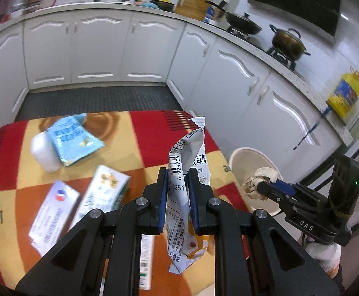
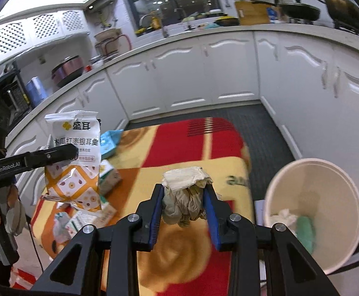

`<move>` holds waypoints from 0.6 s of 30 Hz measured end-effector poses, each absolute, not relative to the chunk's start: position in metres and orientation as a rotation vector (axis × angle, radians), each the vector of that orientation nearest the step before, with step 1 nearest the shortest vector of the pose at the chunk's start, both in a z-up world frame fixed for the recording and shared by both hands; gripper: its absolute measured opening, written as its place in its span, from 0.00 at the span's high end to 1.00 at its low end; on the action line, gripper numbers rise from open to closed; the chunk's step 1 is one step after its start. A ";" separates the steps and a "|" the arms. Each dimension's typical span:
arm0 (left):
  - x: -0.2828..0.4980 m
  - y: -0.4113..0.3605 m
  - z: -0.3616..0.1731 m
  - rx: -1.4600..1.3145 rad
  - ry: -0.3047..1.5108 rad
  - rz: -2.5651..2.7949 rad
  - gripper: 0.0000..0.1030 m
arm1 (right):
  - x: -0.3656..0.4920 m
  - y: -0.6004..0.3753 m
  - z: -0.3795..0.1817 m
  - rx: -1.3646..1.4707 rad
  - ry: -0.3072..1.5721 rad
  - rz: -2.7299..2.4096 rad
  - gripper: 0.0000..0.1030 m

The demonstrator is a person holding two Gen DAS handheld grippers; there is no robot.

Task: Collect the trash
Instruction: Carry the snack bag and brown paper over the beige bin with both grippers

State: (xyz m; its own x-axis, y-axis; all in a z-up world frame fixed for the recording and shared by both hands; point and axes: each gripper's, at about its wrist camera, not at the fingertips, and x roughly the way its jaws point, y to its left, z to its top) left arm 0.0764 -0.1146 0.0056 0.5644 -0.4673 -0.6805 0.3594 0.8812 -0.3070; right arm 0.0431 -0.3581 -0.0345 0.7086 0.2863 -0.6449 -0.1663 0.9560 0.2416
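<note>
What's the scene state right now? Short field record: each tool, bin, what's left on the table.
left tool: shut on a white and orange snack packet, held above the table
right tool: shut on a crumpled paper wad, not yet over the bin
bin: white, open, beside the table; holds white tissue and something green
table: red and yellow checked cloth
left on table: light blue packet, white wad, two cartons

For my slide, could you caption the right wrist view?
Right gripper holds crumpled paper beside the white bin.
</note>
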 end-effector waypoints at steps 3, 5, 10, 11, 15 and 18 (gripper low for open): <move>0.078 -0.137 0.006 -0.108 0.847 -0.508 0.87 | 0.039 -0.376 -0.036 0.166 0.745 0.213 0.70; 0.079 -0.152 0.006 -0.084 0.851 -0.526 0.87 | 0.037 -0.387 -0.037 0.167 0.747 0.193 0.70; 0.083 -0.190 0.007 -0.029 0.856 -0.563 0.87 | 0.033 -0.408 -0.043 0.171 0.756 0.139 0.70; 0.084 -0.196 0.007 -0.023 0.857 -0.570 0.87 | 0.033 -0.412 -0.045 0.175 0.759 0.133 0.70; 0.091 -0.222 0.006 -0.007 0.866 -0.605 0.87 | 0.032 -0.432 -0.053 0.197 0.769 0.097 0.70; 0.096 -0.247 0.003 0.010 0.879 -0.630 0.87 | 0.030 -0.448 -0.060 0.218 0.778 0.066 0.70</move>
